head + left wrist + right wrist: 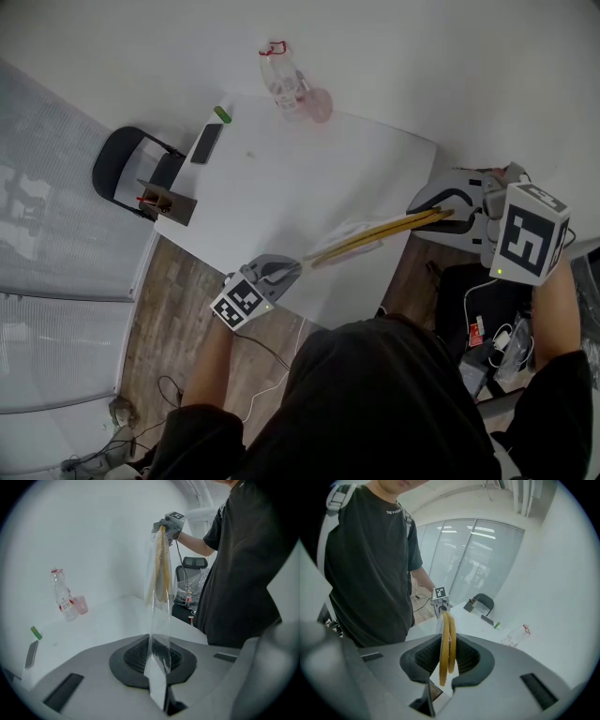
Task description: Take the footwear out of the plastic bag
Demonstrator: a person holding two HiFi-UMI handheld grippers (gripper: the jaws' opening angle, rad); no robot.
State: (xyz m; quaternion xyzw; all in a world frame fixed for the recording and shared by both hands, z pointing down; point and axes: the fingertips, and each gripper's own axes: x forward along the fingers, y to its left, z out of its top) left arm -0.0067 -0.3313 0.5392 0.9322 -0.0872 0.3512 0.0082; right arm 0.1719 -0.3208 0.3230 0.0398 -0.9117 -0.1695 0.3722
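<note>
Far left of the left tool, beyond the tabletop edge, stands a black chair, with a brown holder on the tabletop corner beside it. Ahead of this tool, near the far edge, lie a dark phone and a small green object. The left tool hangs over the near edge of the tabletop. Its jaws are pinched together on the empty clear end of the plastic bag. Farther ahead of it and a little right, a clear plastic bottle with a red cap ring lies touching a pink cup.

From the left tool the bag runs taut, up off the tabletop, toward the right tool. The yellow slippers, a flat pair set sole to sole and seen edge-on, fill the part of the bag nearer the right tool. That tool is past the tabletop's right edge, its jaws narrowed onto the slippers' end, gripping them. Whether bag film lies between pads and soles cannot be told.
</note>
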